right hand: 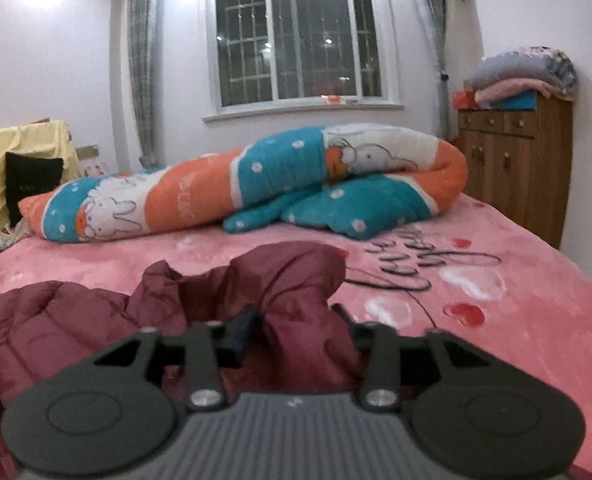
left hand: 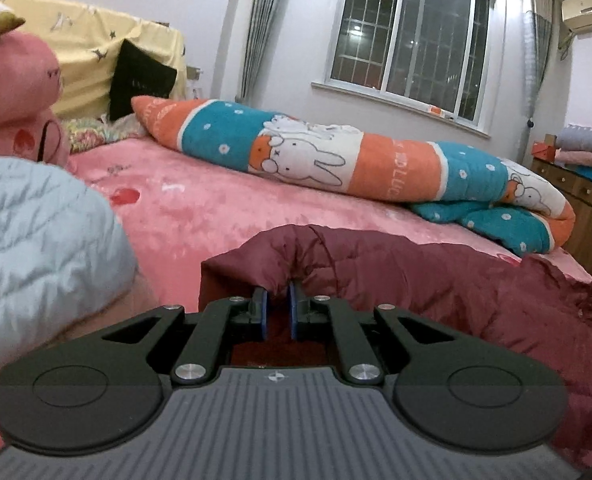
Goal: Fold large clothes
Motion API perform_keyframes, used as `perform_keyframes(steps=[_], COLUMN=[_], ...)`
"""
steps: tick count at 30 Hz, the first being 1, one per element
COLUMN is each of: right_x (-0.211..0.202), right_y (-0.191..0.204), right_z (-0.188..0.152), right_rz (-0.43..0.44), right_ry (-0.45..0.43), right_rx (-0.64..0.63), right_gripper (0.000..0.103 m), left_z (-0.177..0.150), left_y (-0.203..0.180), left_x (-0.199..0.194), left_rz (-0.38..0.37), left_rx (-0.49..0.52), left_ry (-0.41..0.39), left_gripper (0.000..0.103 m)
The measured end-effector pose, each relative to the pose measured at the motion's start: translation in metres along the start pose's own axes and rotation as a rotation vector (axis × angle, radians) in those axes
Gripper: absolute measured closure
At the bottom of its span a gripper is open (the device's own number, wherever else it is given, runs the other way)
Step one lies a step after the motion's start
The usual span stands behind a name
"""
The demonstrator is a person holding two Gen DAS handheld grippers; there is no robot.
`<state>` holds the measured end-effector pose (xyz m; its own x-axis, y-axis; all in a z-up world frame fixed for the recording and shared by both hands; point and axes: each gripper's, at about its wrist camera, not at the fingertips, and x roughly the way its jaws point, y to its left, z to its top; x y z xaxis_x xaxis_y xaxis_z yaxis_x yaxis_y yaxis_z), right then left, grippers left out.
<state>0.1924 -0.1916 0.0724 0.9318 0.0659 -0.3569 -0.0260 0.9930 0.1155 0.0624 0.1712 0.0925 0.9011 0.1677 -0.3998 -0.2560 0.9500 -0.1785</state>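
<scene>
My left gripper (left hand: pixel 278 302) is clamped on the maroon jacket (left hand: pixel 435 280); my right gripper (right hand: pixel 296 320) grasps it too, its fingertips buried in fabric.

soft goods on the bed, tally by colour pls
Maroon: 1, puffy quilted jacket, held by left claw and right claw
Light blue: 1, quilted padded garment
Orange, teal and white: 1, rolled bunny-print blanket
Pink: 1, plush toy
Total: 4

Home bedroom: pink bed (right hand: pixel 515 280), rolled quilt (right hand: pixel 256 184)
</scene>
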Motion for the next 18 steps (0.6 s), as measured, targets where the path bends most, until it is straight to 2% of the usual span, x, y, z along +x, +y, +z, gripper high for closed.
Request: perform_keyframes(steps=[1, 5, 6, 8, 10, 12, 18], right_x=[-0.005, -0.030, -0.041, -0.055, -0.075, -0.097, -0.167], right_y=[-0.001, -0.003, -0.005, -0.012, -0.018, -0.022, -0.027], right_z=[-0.001, 0.005, 0.006, 0.009, 0.011, 0.010, -0.014], right_rz=[-0.002, -0.026, -0.026, -0.025, -0.014, -0.005, 0.034], right_ry=[0.001, -0.029, -0.040, -0.048, -0.058, -0.059, 0.003], right_rx=[0.004, -0.004, -0.002, 0.008, 0.026, 0.034, 0.112], right_gripper=[0.058, 0.031, 0.028, 0.027, 0.026, 0.024, 0.018], left_z=[-0.001, 0.002, 0.001, -0.001, -0.005, -0.012, -0.038], left_y=[0.001, 0.004, 0.003, 0.002, 0.001, 0.000, -0.005], left_x=[-0.003, -0.021, -0.024, -0.034, -0.051, -0.065, -0.117], left_rz=[-0.004, -0.018, -0.021, -0.028, -0.029, -0.033, -0.090], left_rx=[0.000, -0.003, -0.003, -0.001, 0.017, 0.033, 0.061], left_ry=[0.003, 0.013, 0.016, 0.025, 0.023, 0.020, 0.073], left_gripper=[0.089, 0.081, 0.077, 0.072, 0.064, 0.048, 0.034])
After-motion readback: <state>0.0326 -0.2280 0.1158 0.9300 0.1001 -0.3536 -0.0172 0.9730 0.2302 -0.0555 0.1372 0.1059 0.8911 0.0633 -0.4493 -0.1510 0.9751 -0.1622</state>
